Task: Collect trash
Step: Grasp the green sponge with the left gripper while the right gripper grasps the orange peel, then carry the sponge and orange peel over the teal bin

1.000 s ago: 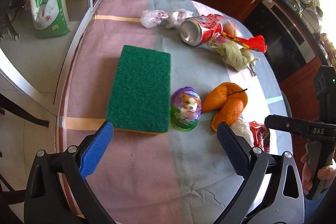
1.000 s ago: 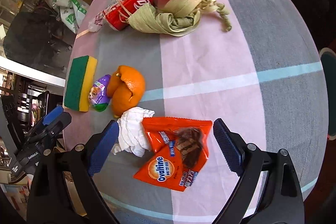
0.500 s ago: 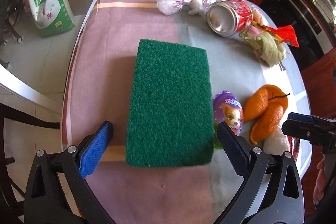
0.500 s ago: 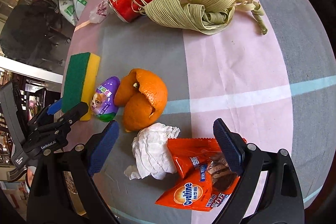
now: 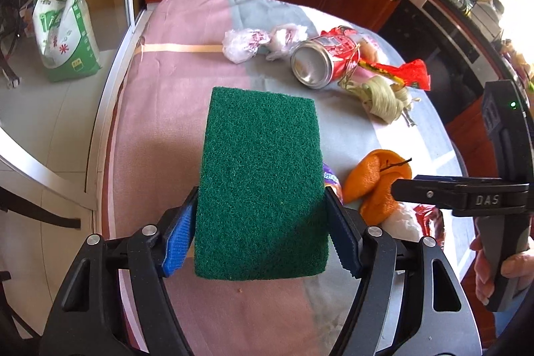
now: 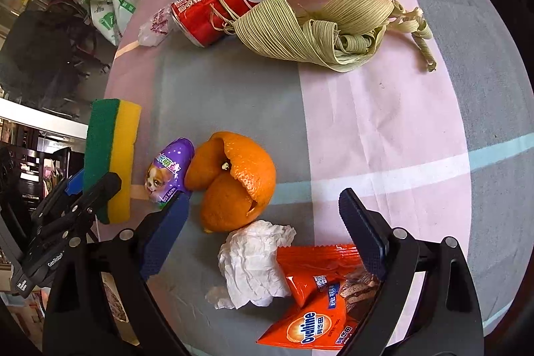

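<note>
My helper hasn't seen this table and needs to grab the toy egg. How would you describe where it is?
On the pink-and-grey tablecloth, look between the green-and-yellow sponge and the orange peel. The toy egg leans against the peel. It alone is purple and glossy, with a cartoon puppy printed on it.

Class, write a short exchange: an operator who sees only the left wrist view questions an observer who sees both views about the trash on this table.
Operator: What lies under the sponge's green face?
Observer: A yellow foam layer.
Operator: What is the reddish packet at my right edge?
Observer: An orange Ovaltine wrapper, touching the crumpled tissue.
Operator: Is the right gripper open?
Observer: Yes, open wide, with tissue and wrapper between its fingers.
</note>
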A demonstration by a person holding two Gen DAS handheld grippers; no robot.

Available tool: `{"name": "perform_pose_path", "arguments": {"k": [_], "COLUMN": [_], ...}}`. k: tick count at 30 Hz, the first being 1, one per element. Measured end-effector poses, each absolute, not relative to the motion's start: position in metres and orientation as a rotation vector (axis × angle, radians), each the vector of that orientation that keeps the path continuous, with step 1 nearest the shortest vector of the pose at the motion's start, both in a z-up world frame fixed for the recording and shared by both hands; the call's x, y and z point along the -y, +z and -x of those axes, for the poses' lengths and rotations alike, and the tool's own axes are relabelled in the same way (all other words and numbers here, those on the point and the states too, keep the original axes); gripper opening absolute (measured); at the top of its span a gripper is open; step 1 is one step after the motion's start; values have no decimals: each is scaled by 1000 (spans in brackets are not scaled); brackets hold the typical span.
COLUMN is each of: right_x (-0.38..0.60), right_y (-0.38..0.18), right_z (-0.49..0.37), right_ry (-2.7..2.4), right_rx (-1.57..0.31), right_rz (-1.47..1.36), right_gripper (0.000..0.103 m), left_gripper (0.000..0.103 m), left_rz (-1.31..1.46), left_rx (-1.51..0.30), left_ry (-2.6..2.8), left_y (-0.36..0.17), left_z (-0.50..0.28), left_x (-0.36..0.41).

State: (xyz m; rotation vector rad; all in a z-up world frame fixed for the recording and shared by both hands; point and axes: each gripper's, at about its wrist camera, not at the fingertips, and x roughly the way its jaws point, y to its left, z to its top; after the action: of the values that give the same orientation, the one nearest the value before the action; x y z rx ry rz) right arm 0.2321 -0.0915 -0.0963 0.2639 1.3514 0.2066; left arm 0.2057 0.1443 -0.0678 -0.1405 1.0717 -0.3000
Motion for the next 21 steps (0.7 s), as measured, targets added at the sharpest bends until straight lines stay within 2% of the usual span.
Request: {"name": "perform_pose_path", "arguments": {"k": [7,13,14,15,17,18,21], "right_x": [61,54,52,50,50,52,63], "right_y": [-100,-108,-108,-107,-105,-106,-105], "right_z": [-235,-240,-240,-239,-239,-239,-237], "right_ry": [249,252,255,247,246,253,258], "right_rx": [-1296,-1282,-1277,-1257,-1236,-1240,-1242], "right_rz": [-134,-147,-139,-116,-95,-104,-123], "right_gripper": [87,85,79,65,48,42,35], "left_gripper": [72,72,72,72,72,72,72], "left_rz": [210,229,231,232,229,227,219], "left_rx": [-1063,-1088,-1089,-1090,-1088,-1086,-1077], "left_ry": [-285,-279,-279,-280,-283,-286,-296], "left_y": [-64,-68,-68,-68,-68,-67,-63], "left_z": [-200,-201,-202,-202,-202,-201,-198], "left_x": [-157,-158,-157,-156,-153,-150,-142]}}
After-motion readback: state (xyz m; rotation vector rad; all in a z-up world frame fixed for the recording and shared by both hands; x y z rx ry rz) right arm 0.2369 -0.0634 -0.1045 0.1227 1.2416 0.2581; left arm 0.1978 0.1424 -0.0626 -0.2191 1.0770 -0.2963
